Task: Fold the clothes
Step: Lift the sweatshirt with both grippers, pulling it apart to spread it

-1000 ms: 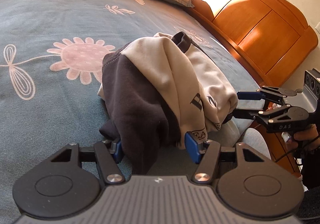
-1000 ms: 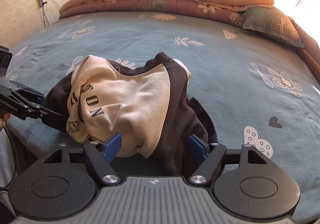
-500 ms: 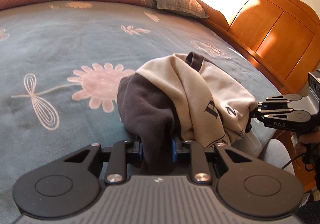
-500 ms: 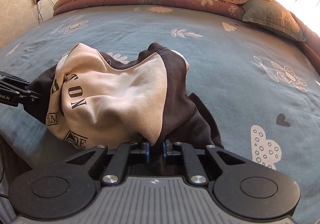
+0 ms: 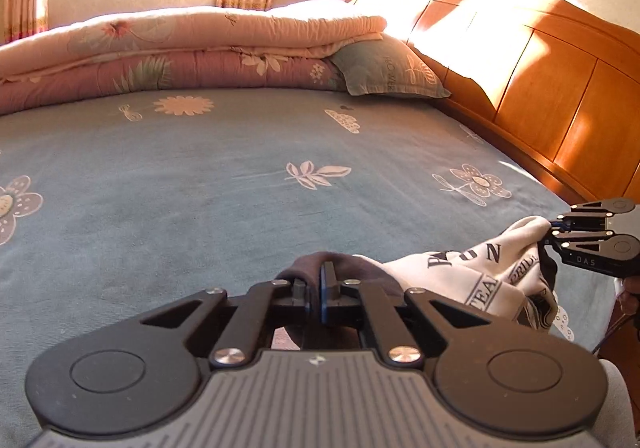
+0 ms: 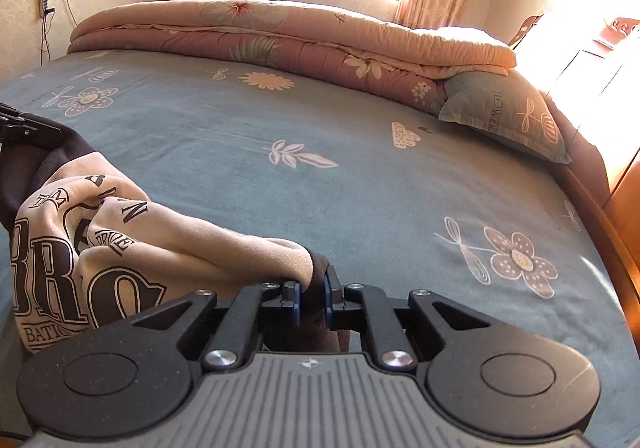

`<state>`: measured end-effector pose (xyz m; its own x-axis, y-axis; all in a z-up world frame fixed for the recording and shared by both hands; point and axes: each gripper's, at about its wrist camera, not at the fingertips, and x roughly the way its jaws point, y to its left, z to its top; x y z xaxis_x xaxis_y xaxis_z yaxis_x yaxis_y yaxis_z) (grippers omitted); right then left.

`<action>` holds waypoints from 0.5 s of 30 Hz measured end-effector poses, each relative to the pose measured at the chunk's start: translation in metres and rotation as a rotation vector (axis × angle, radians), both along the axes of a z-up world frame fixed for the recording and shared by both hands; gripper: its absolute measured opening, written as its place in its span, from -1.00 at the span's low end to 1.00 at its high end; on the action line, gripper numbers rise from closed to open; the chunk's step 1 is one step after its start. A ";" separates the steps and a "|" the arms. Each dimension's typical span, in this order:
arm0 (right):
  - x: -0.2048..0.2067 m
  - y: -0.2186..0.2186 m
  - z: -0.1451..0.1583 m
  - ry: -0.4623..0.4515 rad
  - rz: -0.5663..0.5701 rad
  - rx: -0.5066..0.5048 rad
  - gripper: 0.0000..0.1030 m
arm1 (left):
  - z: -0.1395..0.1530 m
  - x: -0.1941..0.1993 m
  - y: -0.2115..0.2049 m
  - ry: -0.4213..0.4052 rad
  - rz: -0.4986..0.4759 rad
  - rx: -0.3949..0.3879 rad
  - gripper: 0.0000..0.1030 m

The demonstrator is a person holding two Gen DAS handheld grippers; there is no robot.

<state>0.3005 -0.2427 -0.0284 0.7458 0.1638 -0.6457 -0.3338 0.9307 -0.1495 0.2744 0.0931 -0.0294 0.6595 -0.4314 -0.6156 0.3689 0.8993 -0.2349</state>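
my left gripper point(image 5: 314, 290) is pinched tight on a dark fold of the sweatshirt point(image 5: 472, 276) at lower centre, and my right gripper point(image 6: 311, 298) is clamped on another dark edge. the cream printed body sags between them, bunched over the blue bedspread point(image 6: 320, 176), probably so i can spread it flat.

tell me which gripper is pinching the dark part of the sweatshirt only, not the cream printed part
The left gripper: its pads close on a dark fold of the sweatshirt alone. The right gripper clamps where the cream printed panel meets dark fabric.
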 end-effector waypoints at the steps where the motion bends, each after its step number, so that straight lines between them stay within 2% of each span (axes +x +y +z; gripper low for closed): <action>1: 0.005 0.000 0.001 0.030 0.022 0.001 -0.70 | -0.003 0.004 0.001 0.019 -0.007 -0.012 -0.93; 2: 0.004 0.000 0.001 0.039 0.050 0.009 -0.70 | -0.007 0.008 0.003 0.038 -0.014 -0.023 -0.93; 5: -0.010 -0.001 -0.005 0.180 0.159 0.101 -0.69 | -0.017 0.019 0.007 0.096 -0.035 -0.058 -0.93; 8: -0.031 -0.004 -0.019 0.292 0.211 0.151 -0.63 | -0.038 0.005 0.003 0.169 -0.070 -0.059 -0.93; 10: -0.042 -0.009 -0.027 0.363 0.228 0.183 -0.53 | -0.050 -0.007 -0.001 0.209 -0.102 -0.051 -0.93; 12: -0.057 -0.011 -0.029 0.394 0.243 0.180 -0.48 | -0.054 -0.017 -0.005 0.204 -0.116 -0.032 -0.93; 15: -0.067 -0.022 -0.005 0.348 0.241 0.216 -0.45 | -0.052 -0.021 -0.002 0.202 -0.100 -0.046 -0.90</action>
<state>0.2331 -0.2648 -0.0336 0.4151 0.4640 -0.7825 -0.5400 0.8179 0.1985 0.2531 0.0911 -0.0818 0.4779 -0.5190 -0.7087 0.3967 0.8473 -0.3531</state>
